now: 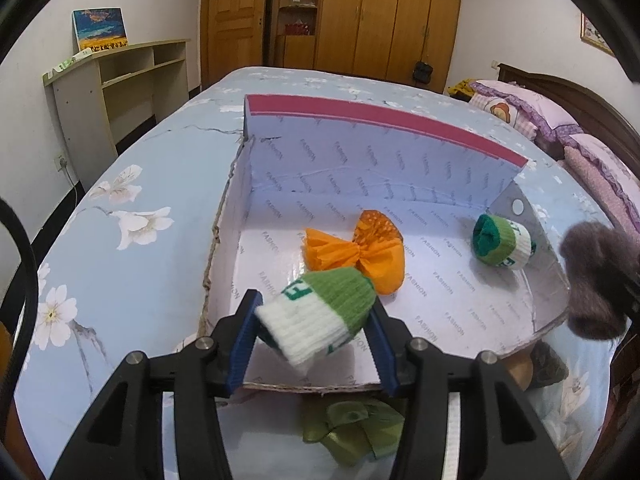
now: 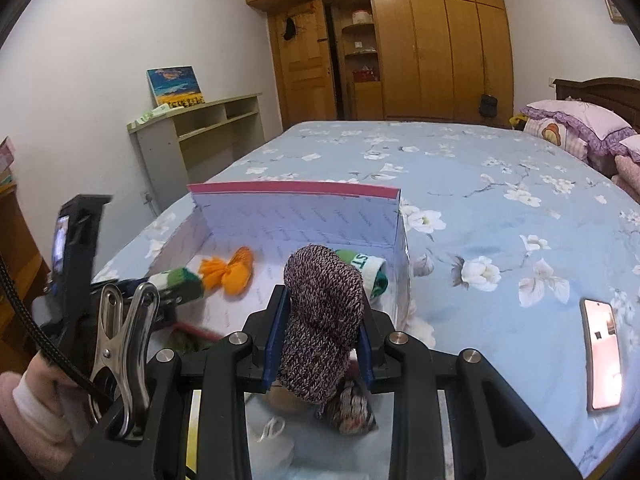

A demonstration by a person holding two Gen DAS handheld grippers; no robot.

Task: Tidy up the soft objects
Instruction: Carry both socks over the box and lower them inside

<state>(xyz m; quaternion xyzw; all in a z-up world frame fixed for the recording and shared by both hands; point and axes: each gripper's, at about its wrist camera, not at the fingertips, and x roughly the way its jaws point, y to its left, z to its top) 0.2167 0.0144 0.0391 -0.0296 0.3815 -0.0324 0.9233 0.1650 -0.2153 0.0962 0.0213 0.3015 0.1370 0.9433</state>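
Note:
My left gripper (image 1: 316, 322) is shut on a green and white knit sock roll (image 1: 320, 316), held over the near edge of an open cardboard box (image 1: 340, 160) on the bed. Inside the box lie an orange fabric bow (image 1: 356, 254) and a second green and white sock roll (image 1: 502, 242). My right gripper (image 2: 320, 340) is shut on a dark purple knit sock roll (image 2: 322, 320), held just in front of the box's right near corner (image 2: 402, 276). That purple roll also shows blurred in the left wrist view (image 1: 596, 276).
The box sits on a blue floral bedsheet (image 2: 500, 200). A green ribbon bow (image 1: 352, 432) lies in front of the box. Another patterned knit roll (image 2: 352, 408) and a white item (image 2: 272, 436) lie below my right gripper. A phone (image 2: 602, 352) lies at right. Pillows (image 2: 580, 128) are far right.

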